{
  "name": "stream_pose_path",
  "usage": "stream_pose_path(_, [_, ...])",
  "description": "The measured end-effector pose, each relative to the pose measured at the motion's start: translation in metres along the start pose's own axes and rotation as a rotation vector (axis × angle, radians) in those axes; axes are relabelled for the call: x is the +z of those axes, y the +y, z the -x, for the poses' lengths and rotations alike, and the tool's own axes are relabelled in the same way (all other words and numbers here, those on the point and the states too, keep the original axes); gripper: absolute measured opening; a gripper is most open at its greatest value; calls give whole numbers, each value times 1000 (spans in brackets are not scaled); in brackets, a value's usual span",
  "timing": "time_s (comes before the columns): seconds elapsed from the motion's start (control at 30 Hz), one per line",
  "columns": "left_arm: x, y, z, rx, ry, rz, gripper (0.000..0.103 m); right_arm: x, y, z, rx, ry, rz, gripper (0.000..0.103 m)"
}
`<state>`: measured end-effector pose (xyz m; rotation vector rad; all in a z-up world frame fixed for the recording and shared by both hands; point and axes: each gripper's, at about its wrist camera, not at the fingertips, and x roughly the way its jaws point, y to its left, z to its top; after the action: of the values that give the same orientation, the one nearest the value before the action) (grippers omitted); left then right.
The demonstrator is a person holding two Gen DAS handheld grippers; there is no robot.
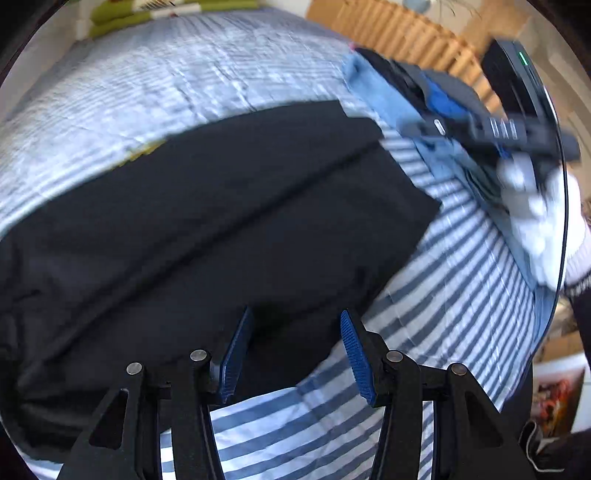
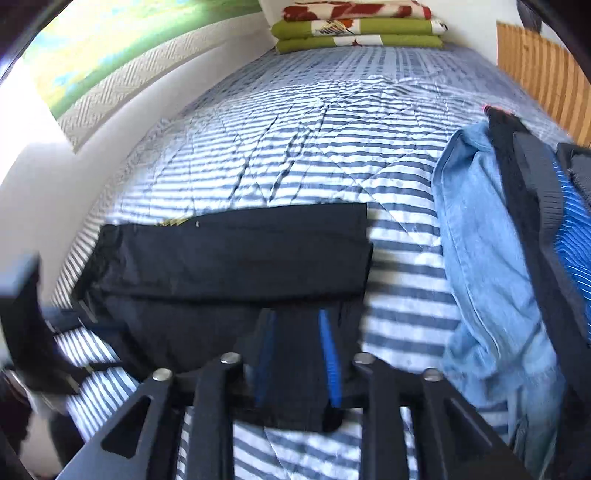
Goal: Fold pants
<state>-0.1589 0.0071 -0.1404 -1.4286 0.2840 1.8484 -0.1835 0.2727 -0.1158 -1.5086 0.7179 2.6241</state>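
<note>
Black pants folded flat on striped quilt. Left gripper spread, empty; right gripper part-open over the near edge, nothing pinched. Risk: dragging pads could undo the fold.

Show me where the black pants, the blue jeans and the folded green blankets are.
black pants (image 2: 236, 254): right wrist view, middle of the folded top layer
blue jeans (image 2: 476, 236): right wrist view, flat denim panel
folded green blankets (image 2: 354, 35): right wrist view, front edge of the stack
</note>
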Motion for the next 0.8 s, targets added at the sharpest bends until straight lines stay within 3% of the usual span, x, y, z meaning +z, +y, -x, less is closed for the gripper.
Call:
stream_pose_path(0.1, [-9,-10,-12,41,5,-34,52,13,8,-40,127,113,28,27])
stream_pose_path(0.13, [-8,-10,-14,41,-8,-39,52,17,17,-57,113,137,72,27])
stream_pose_path(0.17, [-9,-10,-12,37,-8,-38,52,23,23,-74,21,141,126,25])
stream_pose_path(0.23, [-8,-10,-11,25,-1,-29,52,45,15,-86,-189,56,100,15])
stream_pose_path(0.3, [-6,-7,-6,8,14,-29,52,62,-4,-71,-131,-33,-37,17])
stream_pose_path(0.37, [-6,1,15,-62,-13,-23,52,65,-12,-51,-44,-83,-81,17])
stream_pose_path(0.47, [10,15,47,-56,-85,-16,52,42,-10,-23,59,-89,-75,21])
stream_pose_path(0.57, [42,45,60,45,-123,43,52,0,-7,-12,164,-26,-95,21])
stream_pose_path(0.7, [99,64,32,70,-100,64,43,-57,10,-30,108,91,-36,21])
stream_pose_path(0.8, [125,69,-5,39,-17,53,37,-77,9,-38,47,97,-22,18])
